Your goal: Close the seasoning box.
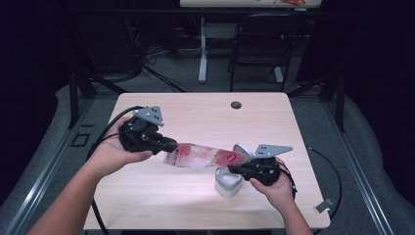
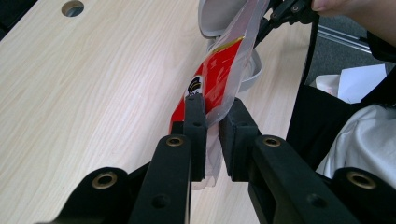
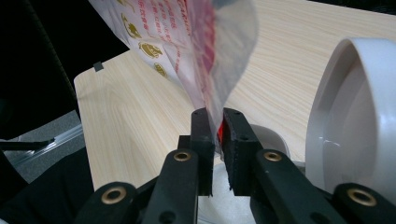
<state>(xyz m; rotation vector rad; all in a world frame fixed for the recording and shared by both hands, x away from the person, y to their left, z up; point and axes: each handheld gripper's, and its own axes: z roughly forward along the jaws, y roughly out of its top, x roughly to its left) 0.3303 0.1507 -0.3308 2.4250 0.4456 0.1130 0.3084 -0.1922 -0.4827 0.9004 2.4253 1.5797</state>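
Left gripper [image 1: 165, 145]: black, two jaws, held in the person's left hand [image 1: 113, 152] at the left side of the light wooden bench [image 1: 161, 193]. In the left gripper view its jaws pinch one end of the pouch, and the film is squeezed flat between the pads.

Pouch: a clear plastic pouch with red print and small gold marks [image 1: 195, 155]. It hangs in the air above the bench, stretched between the two grippers, nearly level. Its left end is in the left gripper, its right end is in the right gripper. In the left gripper view [image 2: 219, 74] the red label faces the camera.

Container: a white plastic container with a hinged lid standing open [image 1: 228, 182]. It stands on the bench, just under the right end of the pouch and just beside the right gripper. The open lid [image 3: 357, 116] rises near the jaws in the right gripper view.

Right gripper [image 1: 234, 169]: black, held in the person's right hand [image 1: 278, 188] at the right side of the bench. Its jaws are pressed on the thin edge of the pouch [image 3: 205, 60], which rises up from between them.

Bench, far edge: a small round hole [image 1: 236, 105] in the wood, well apart from the grippers.
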